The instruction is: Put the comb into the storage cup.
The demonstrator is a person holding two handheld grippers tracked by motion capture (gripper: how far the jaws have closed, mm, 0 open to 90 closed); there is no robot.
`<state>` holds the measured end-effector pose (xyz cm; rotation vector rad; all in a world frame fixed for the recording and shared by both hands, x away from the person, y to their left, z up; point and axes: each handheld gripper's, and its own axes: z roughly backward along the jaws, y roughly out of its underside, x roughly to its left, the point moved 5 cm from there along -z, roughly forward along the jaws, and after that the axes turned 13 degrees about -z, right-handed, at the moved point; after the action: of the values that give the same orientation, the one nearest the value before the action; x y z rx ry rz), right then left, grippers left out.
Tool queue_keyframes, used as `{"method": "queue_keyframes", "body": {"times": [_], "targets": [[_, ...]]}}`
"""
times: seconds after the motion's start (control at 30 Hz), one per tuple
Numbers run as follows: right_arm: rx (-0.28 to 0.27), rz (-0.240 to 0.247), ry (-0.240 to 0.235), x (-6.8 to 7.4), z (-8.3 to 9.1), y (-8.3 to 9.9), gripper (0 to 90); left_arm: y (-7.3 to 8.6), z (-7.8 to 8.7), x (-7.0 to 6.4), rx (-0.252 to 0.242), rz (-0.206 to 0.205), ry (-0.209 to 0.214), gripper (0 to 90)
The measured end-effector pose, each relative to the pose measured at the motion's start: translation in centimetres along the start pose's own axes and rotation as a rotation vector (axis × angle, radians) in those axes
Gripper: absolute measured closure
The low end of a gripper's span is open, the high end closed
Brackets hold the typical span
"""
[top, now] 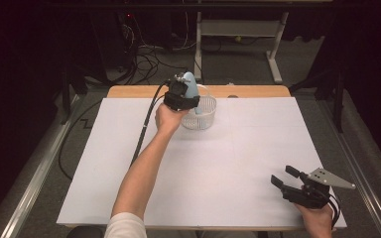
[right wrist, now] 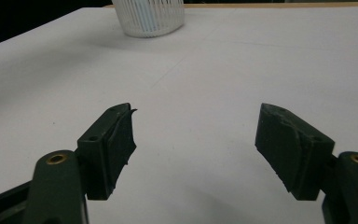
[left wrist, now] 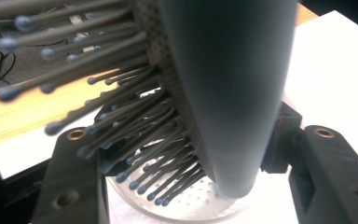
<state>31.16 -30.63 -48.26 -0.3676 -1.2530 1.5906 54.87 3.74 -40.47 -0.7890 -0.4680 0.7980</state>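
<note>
Holding one blue hairbrush (top: 190,84) above one white slotted basket (top: 204,118) — our left gripper (top: 181,96) is clamped on it, bristles splayed, while our right gripper (top: 290,181) rests near the table's (top: 258,134) edge, jaws wide apart.

A lab or test room is indicated. A wooden table (top: 258,91) is covered with a plain white sheet (top: 258,148) and is set on grey carpet (top: 238,64). Loose cables (top: 146,59) are tangled on the floor behind it, beside the metal legs of a workbench (top: 275,54). The surroundings are kept dark.
</note>
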Motion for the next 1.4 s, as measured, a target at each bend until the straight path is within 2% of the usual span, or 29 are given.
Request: {"method": "queue_keyframes", "body": {"times": [0.2, 0.3, 0.6, 0.87, 1.07, 1.23, 1.4], "targets": [[0.001, 0.0, 0.0, 0.0, 0.0, 0.0, 28.4, 0.4, 0.1, 0.4, -0.004, 0.005, -0.002, 38.9], [0.003, 0.001, 0.001, 0.0, -0.1, 0.0, 28.4, 0.8, 0.1, 0.7, -0.011, 0.028, 0.001, 38.5], [0.004, 0.004, 0.0, 0.0, -0.1, 0.0, 28.5, 1.6, 0.0, 1.4, 0.023, 0.057, 0.011, 34.8], [0.004, 0.003, 0.0, 0.0, -0.1, 0.1, 28.5, 1.9, -0.1, 1.4, 0.042, 0.069, 0.027, 34.2], [0.004, 0.004, -0.001, 0.0, -0.1, 0.1, 28.5, 2.3, 0.0, 1.5, 0.031, 0.069, 0.023, 32.9], [0.005, 0.005, -0.001, 0.1, -0.1, 0.1, 28.4, 3.4, -0.3, 1.9, 0.064, 0.086, 0.031, 31.1], [0.01, 0.001, -0.001, 0.1, -0.2, 0.1, 28.5, 3.5, -0.2, 1.9, 0.06, 0.069, 0.037, 30.9]]}}
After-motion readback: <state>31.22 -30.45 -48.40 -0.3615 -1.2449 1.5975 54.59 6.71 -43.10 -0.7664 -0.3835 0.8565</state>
